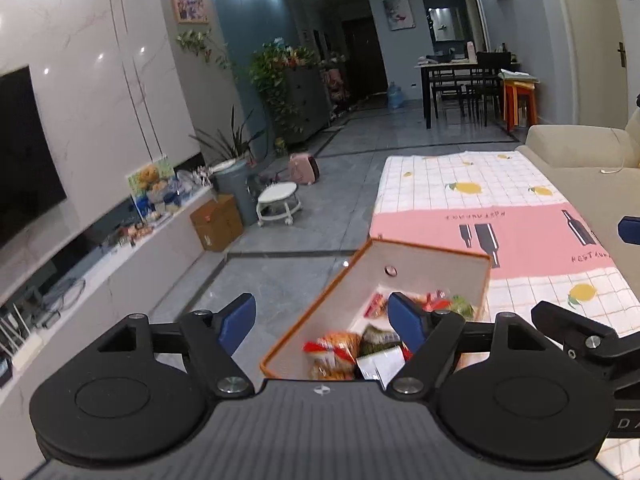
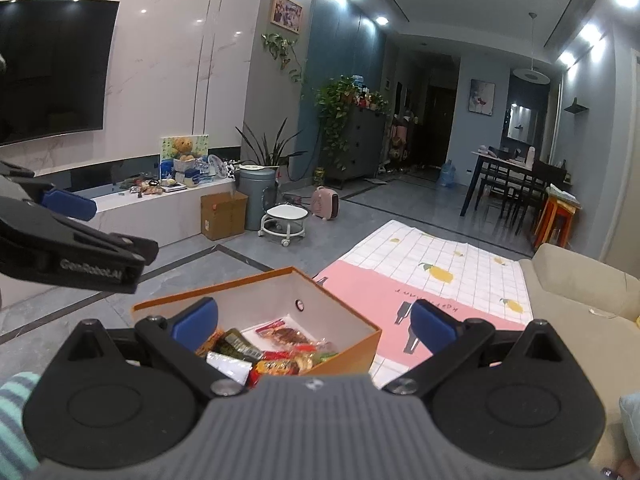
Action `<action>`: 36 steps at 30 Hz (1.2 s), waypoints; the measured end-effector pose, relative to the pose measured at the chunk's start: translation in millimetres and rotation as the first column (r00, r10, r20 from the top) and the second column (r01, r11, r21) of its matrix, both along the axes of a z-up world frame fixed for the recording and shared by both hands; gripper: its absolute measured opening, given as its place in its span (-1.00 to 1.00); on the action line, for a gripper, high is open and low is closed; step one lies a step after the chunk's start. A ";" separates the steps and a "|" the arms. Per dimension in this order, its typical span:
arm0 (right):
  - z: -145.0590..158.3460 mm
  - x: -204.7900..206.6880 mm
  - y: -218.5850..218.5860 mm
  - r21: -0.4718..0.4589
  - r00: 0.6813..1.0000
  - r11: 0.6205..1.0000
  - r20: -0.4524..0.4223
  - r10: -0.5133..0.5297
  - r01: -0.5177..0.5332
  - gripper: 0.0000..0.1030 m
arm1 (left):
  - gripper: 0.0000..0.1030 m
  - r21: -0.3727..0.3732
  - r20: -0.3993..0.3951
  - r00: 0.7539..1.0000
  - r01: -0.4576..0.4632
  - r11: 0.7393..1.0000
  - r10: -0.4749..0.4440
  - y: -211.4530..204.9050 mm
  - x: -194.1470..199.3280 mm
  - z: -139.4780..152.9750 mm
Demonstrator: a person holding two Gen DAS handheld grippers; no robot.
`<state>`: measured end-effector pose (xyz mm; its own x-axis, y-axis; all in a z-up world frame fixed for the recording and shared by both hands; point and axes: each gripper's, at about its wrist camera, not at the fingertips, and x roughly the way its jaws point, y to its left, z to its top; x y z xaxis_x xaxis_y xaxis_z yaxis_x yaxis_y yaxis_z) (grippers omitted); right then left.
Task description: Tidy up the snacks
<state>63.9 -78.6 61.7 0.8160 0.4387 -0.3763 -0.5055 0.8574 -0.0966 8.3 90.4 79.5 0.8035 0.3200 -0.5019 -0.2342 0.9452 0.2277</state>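
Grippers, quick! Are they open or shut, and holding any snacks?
Left gripper: open, holding nothing.
Right gripper: open, holding nothing, above the orange box.

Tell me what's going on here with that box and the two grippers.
A person holds two grippers above an orange box on a patterned cloth. The box already holds a pile of snack packets. The left gripper and the right gripper are both open and empty, hovering over the box, so no packet is being carried right now.
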 end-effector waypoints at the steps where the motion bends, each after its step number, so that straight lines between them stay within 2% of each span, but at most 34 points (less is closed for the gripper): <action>1: -1.1 -2.8 -0.3 -0.002 1.000 1.000 -0.003 -0.001 0.001 0.93 | 0.72 -0.014 -0.009 1.000 -0.003 1.000 0.003 0.6 -2.0 -2.6; 6: -9.0 -13.5 -1.7 -0.048 1.000 0.999 -0.023 -0.008 0.007 0.93 | 0.72 -0.067 -0.047 0.999 -0.005 0.998 0.002 0.6 -14.3 -14.9; 11: -17.3 -14.4 -1.0 -0.094 0.998 0.995 -0.046 -0.030 0.026 0.93 | 0.73 -0.068 -0.102 0.994 -0.034 0.997 0.027 -3.1 -16.9 -32.7; 21: -38.2 -2.6 -7.2 -0.090 0.992 0.995 -0.118 -0.046 0.035 0.93 | 0.73 -0.110 -0.171 0.984 -0.075 0.991 0.055 2.0 -18.6 -53.3; 36: -52.2 3.3 -16.5 -0.058 0.983 0.997 -0.176 -0.060 0.051 0.93 | 0.73 -0.119 -0.214 0.977 -0.040 0.992 0.013 -7.9 -12.0 -60.0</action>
